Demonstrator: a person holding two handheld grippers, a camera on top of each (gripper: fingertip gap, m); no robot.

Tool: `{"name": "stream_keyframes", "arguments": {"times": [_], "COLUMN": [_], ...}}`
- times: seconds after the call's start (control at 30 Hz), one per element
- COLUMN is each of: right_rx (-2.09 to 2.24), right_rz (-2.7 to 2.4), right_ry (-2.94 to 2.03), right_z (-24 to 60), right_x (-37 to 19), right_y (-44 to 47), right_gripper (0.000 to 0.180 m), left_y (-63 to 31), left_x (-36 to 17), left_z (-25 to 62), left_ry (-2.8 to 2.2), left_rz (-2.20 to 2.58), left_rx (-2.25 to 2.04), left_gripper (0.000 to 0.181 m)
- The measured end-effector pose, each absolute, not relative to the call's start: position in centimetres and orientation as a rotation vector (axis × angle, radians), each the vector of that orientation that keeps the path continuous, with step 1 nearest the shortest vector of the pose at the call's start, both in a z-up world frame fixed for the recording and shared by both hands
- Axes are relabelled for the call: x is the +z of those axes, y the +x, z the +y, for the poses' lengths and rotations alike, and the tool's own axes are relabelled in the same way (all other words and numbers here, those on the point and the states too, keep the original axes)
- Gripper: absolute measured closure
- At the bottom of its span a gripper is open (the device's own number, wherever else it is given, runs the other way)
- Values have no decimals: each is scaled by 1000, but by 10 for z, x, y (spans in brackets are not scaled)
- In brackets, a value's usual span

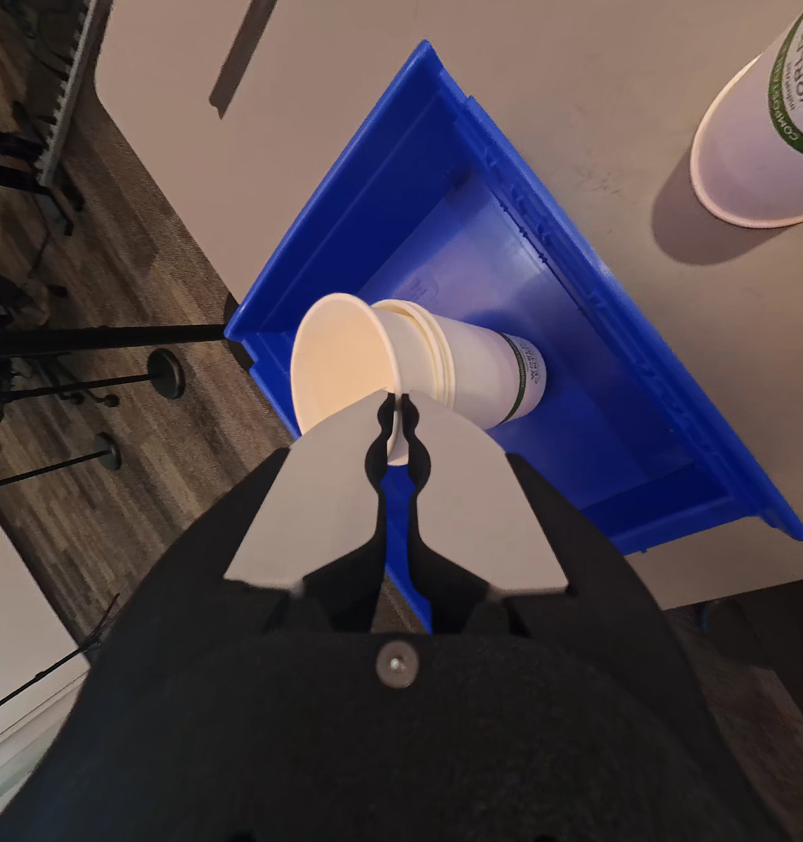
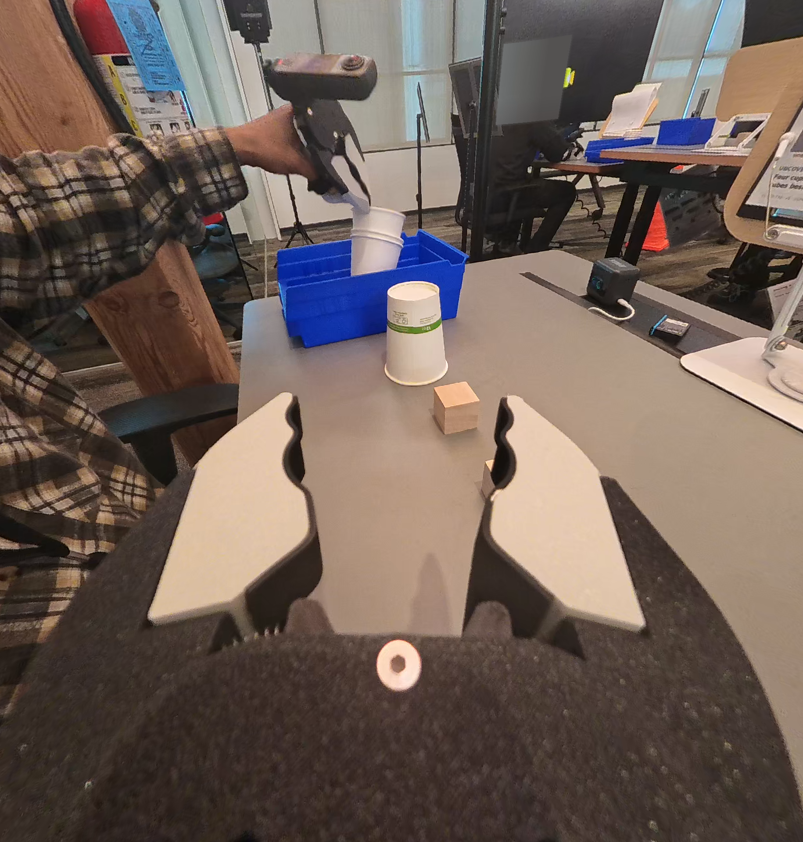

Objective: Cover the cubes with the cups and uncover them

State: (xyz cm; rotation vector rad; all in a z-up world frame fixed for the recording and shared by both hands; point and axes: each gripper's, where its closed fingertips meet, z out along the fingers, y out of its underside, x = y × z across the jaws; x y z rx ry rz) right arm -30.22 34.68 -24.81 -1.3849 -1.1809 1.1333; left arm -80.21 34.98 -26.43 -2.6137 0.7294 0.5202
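My left gripper [image 1: 398, 401] is shut on the rim of the top white paper cup [image 1: 345, 364], tilting it off the cup stack [image 1: 477, 369] in the blue bin [image 1: 326, 218]. In the right wrist view the left gripper [image 2: 358, 200] holds that cup [image 2: 379, 221] above the stack [image 2: 374, 255]. An upside-down white cup [image 2: 415, 335] stands on the grey table [image 2: 573, 410]; it also shows in the left wrist view [image 1: 764, 146]. A wooden cube [image 2: 455, 407] lies just in front of it. A second cube [image 2: 487, 478] is mostly hidden behind a fingertip of my open, empty right gripper [image 2: 399, 410].
The blue bin [image 2: 372, 296] sits at the table's far left corner. A wooden post [image 2: 153, 319] and a person's plaid sleeve [image 2: 94, 191] are on the left. A white stand base [image 2: 755, 378], a small black device [image 2: 611, 280] and a cable lie at the right.
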Motion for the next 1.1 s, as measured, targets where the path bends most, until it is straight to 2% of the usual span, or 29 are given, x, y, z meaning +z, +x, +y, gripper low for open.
{"name": "stream_keyframes", "arguments": {"times": [1.1], "right_rx": [1143], "right_rz": [-1207], "right_ry": [-1367], "right_z": [340], "right_x": [-247], "right_y": [-307], "right_gripper": [99], "left_y": [-791], "left_x": [-159], "left_z": [332], "left_ry": [-2413], "left_rz": [604], "left_rx": [692], "left_gripper": [179]}}
